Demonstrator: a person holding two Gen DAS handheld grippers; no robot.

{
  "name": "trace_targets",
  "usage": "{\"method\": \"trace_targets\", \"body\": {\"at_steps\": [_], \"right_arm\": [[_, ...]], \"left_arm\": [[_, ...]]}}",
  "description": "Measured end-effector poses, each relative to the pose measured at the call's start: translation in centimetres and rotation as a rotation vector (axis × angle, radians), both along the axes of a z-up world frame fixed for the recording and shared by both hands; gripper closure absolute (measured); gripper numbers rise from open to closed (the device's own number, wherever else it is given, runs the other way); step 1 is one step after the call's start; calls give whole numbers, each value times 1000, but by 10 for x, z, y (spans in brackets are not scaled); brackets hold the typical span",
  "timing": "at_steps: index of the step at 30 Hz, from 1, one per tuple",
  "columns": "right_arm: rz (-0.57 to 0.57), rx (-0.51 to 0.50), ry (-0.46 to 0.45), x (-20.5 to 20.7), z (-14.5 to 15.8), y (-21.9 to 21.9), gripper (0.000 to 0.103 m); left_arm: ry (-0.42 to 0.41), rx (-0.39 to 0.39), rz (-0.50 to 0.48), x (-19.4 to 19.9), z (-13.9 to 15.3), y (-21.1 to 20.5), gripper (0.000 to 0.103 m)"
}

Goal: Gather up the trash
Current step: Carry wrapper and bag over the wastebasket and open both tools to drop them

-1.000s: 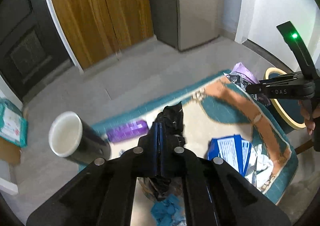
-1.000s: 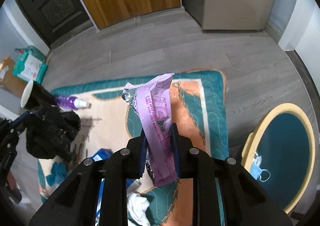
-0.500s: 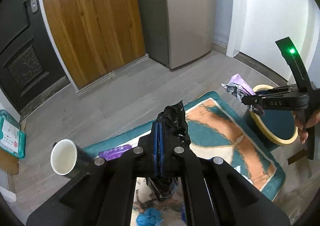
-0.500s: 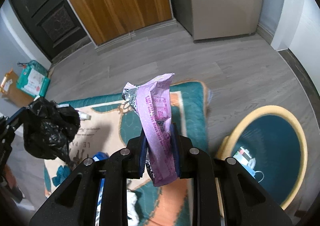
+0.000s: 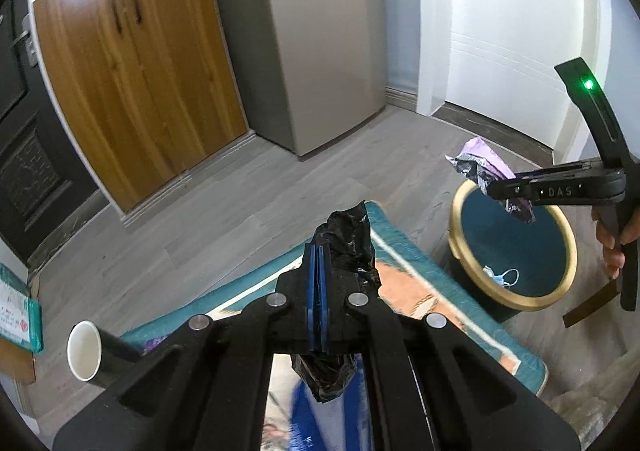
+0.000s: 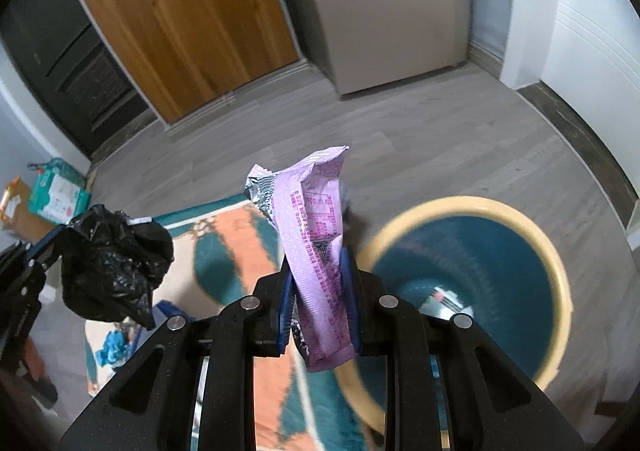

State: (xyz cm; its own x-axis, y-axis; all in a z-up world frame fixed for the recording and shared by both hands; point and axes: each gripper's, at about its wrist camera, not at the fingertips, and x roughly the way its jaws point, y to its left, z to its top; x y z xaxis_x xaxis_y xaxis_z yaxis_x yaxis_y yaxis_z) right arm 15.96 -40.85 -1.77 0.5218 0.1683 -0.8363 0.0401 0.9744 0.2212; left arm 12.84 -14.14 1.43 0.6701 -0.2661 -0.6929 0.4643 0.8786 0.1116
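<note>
Right wrist view: right gripper [image 6: 318, 303] clamped on purple wrapper [image 6: 316, 251], wrapper hanging over near rim of bin [image 6: 560, 263]. Left wrist view: left gripper [image 5: 318, 303] clamped on black plastic bag [image 5: 348, 243], held above rug [image 5: 420, 283], beside bin [image 5: 456, 211] but not yet over it. Face mask [image 5: 502, 277] already lying inside bin.

Step in hand, by judgement: carry-to-bin, drop stage for wrapper. Next move likely calls for nudging right gripper further over bin mouth, then parting its fingers so wrapper falls inside, not on rim; black bag to follow same way.

Versus a second ago: both grippers lifted and swung toward bin; wrapper then above rug with bin off to the side, now at bin rim. Paper cup [image 5: 86, 351] and rug litter, then in mid view, now low at the frame edge, bin much nearer. Grips unchanged on both items.
</note>
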Motion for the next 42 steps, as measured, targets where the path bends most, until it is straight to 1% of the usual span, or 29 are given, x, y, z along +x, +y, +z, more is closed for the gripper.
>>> {"method": "trace_targets", "body": {"at_steps": [8,14,20,25,28,33,36,39,42], "right_arm": [[-85,19,18,-11,-9,-51,79],[-150,31,51,-18,-19,-84,79],[-194,21,89,-26,-28,-104,79],[-230,13,113,-32,-34,-120,79],[-258,-1,134,-33,-40,-133,79],[-324,35,169,-36,-49,-153,79],[-344,52,184,-38,-54,-158,79],[-340,49,196,-39,-57,-157,79],[-322,50,210,-36,-60,-155,79]], "left_arm": [[-1,24,-76,-5,-8,-52,102],[3,5,-141,-10,-9,-88,102],[5,-9,-214,-23,-11,-125,102],[29,-31,-264,-32,-20,-153,102],[64,-52,-275,-36,-29,-167,102],[106,-95,-273,-36,-43,-185,102],[105,-90,-271,-34,-48,-197,102],[81,-64,-269,-31,-52,-204,102],[90,-72,-262,-26,-54,-204,102]]}}
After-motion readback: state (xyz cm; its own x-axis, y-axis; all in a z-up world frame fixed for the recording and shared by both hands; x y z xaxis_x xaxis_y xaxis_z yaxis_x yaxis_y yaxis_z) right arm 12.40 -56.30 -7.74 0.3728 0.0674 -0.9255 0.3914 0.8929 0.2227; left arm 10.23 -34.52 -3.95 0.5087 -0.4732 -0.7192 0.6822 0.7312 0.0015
